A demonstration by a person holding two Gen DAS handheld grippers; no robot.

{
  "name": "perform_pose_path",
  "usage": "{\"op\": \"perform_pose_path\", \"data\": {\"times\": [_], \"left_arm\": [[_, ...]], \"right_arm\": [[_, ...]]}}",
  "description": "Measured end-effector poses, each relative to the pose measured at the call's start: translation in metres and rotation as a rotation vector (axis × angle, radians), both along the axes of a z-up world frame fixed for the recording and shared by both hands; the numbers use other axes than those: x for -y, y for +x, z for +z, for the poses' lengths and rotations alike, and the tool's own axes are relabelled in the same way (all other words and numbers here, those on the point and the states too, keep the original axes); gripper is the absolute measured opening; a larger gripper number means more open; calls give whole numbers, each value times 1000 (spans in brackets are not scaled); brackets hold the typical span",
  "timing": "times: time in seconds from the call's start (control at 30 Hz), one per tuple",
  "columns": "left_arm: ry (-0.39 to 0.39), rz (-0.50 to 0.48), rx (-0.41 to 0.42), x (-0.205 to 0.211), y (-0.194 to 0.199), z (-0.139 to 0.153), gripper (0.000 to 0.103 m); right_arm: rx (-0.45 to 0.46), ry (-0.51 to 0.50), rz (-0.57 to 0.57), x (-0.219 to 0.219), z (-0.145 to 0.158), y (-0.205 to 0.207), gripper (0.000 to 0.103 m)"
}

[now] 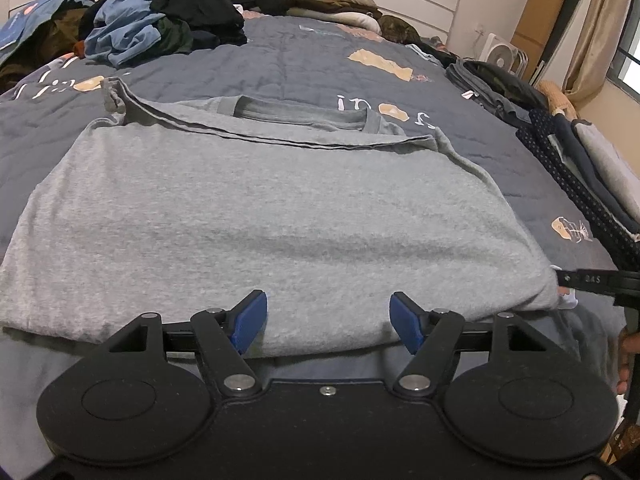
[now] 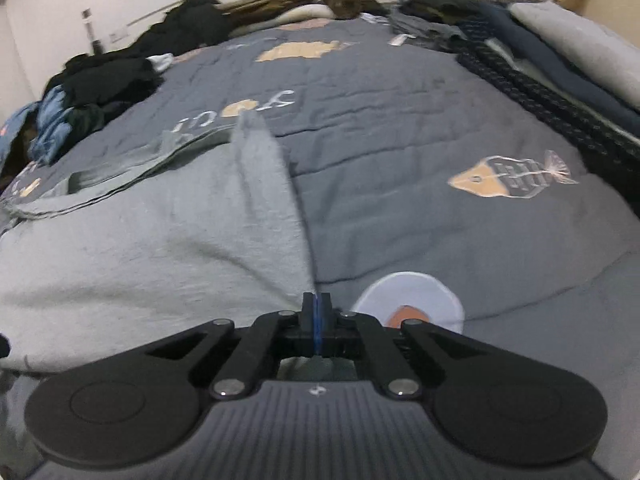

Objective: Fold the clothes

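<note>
Right gripper (image 2: 316,322) (blurred view) on grey T-shirt (image 1: 256,216).

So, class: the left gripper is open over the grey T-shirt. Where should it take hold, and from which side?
Probably the near edge of the grey T-shirt, approached from the near side: the open left gripper already straddles that flat folded edge, while the right gripper pinches the right corner.

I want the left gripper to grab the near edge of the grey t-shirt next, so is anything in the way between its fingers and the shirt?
Nothing visible. The left gripper is open right over the grey t-shirt, with only bare shirt fabric between its fingers.
</note>
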State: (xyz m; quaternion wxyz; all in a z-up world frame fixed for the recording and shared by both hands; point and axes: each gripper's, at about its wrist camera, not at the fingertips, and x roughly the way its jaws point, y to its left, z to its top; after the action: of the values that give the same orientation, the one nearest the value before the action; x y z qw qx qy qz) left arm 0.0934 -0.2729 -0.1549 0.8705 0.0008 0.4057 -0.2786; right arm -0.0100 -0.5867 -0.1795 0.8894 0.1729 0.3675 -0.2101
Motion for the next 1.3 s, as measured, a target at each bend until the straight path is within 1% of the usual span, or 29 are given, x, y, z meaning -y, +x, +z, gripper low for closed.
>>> {"op": "perform_pose_path", "data": {"times": [0.03,0.1,0.17,0.2,0.23,0.27,0.33,0.37,0.4,0.47,0.57,0.6,0.77,0.8,0.83,0.87,0.9,0.97,1.07,1.1,1.17,1.2,1.3], "left_arm": [[-2,2,-2,0,0,0,69],[-6,2,-4,0,1,1,69],[-12,1,-5,0,0,2,69],[-17,0,-6,0,0,3,69],[-18,-2,-5,0,0,4,69],[-19,-4,-5,1,0,4,70],[-21,-8,-3,1,-1,5,70],[-22,-10,-3,2,-1,5,70],[-20,-11,-2,1,-1,5,70],[-16,-10,-3,1,0,5,70],[-13,-6,-7,1,1,3,70],[-13,-5,-9,1,2,3,70],[0,-9,-25,4,5,-2,71],[4,-12,-28,5,5,-3,71],[7,-16,-29,6,5,-4,71],[10,-20,-29,6,4,-4,71],[12,-23,-27,7,3,-5,71],[10,-28,-25,7,3,-5,71],[8,-28,-25,7,2,-4,71],[9,-27,-26,6,2,-5,71],[11,-26,-31,6,2,-6,71],[9,-26,-32,5,2,-5,71],[3,-28,-33,5,1,-4,71]], "right_arm": [[-23,-7,-26,4,1,-1,0],[2,8,-71,12,5,-9,1],[78,34,-73,15,17,-11,2],[117,47,-73,17,23,-13,5],[128,35,-50,14,27,-6,5],[139,22,-27,12,30,2,8],[161,-2,20,8,36,16,15],[171,-15,43,5,39,24,21],[165,-24,59,6,37,32,27],[151,-43,91,8,31,50,32],[130,-71,137,10,22,76,35],[121,-63,141,12,19,82,36],[116,-13,133,18,7,90,34],[107,-3,120,20,4,91,29],[96,8,106,22,1,91,27],[101,9,88,24,0,91,18],[105,11,71,26,-1,90,4],[112,-14,34,29,1,88,1],[129,-30,-34,39,5,82,0],[136,-8,-39,43,5,80,0],[167,0,-50,47,7,79,0],[183,3,-55,49,8,78,2],[234,29,19,49,20,87,8]]}}
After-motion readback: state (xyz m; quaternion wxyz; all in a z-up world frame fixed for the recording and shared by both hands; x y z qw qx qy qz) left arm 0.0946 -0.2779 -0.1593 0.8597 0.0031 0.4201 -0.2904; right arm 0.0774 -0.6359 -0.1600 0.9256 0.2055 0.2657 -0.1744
